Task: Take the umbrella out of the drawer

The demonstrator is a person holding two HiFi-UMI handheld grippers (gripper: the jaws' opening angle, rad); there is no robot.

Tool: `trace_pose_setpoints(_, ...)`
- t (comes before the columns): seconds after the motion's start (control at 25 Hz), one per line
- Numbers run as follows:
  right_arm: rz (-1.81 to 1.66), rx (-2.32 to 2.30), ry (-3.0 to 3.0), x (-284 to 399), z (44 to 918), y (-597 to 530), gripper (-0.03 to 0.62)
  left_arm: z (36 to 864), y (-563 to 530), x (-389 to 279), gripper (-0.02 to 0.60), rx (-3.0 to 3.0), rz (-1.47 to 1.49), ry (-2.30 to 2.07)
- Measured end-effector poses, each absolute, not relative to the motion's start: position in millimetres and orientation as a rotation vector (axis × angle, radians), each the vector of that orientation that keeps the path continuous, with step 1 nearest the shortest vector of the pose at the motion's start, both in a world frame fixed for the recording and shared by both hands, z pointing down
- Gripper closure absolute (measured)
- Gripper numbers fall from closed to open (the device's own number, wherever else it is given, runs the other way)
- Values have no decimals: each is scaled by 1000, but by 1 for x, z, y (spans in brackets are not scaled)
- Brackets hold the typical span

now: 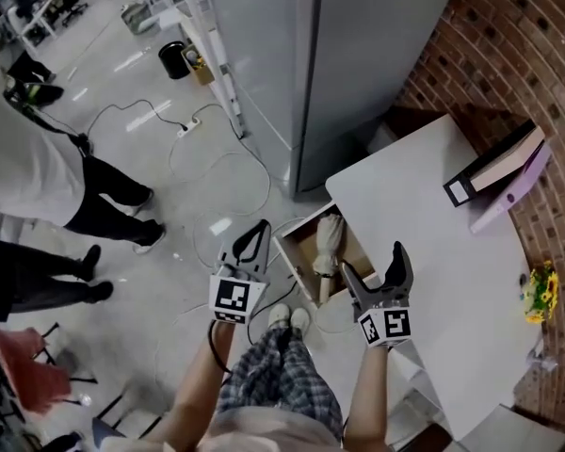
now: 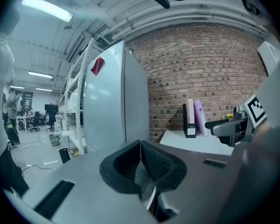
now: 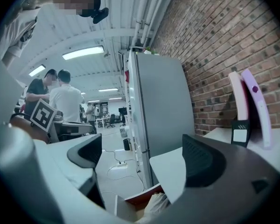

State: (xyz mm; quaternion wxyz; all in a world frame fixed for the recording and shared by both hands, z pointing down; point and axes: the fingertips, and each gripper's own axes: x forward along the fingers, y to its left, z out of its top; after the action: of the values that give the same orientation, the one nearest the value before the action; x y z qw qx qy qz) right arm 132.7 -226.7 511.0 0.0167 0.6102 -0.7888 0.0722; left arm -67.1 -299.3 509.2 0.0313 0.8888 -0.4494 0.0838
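An open drawer (image 1: 290, 257) holds a folded umbrella (image 1: 329, 241). Near it, the right gripper (image 1: 374, 264) has its fingers spread. The left gripper (image 1: 256, 236) has its fingers closed on nothing.

**Cloth, Wood, Brick and Metal**

Soft, creased fabric on the cream folded cloth umbrella (image 1: 328, 241), inside the bare matt open brown wooden drawer (image 1: 303, 235). Smooth matt finish on the white flat-topped bench (image 1: 424, 224). Rough, mortar-lined red brick wall (image 1: 508, 55) beside the smooth, faintly sheened tall grey metal cabinet (image 1: 358, 64). Glossy, light-reflecting pale grey floor (image 1: 198, 177). Matt black ribbed plastic on the left hand-held gripper (image 2: 141, 158) and the right hand-held gripper (image 3: 144, 155).
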Motion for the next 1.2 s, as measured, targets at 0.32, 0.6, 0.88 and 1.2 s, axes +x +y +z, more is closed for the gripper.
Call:
trace_pose_setpoints(0.32, 392, 1834, -2423, 93, 601, -232, 43, 594, -319, -42, 554, 2689, 330, -1257)
trace_pose_setpoints(0.6, 544, 1805, -2363, 82, 676, -235, 45, 664, -329, -18, 554, 2648, 410, -1179)
trace_pose_setpoints(0.88, 722, 1837, -2194, 92, 772, -236, 49, 729, -334, 0, 554, 2599, 485, -1126)
trace_pose_setpoints(1.2, 897, 1844, -2001, 107, 861, -252, 63, 782, -332, 16, 554, 2562, 557, -1077)
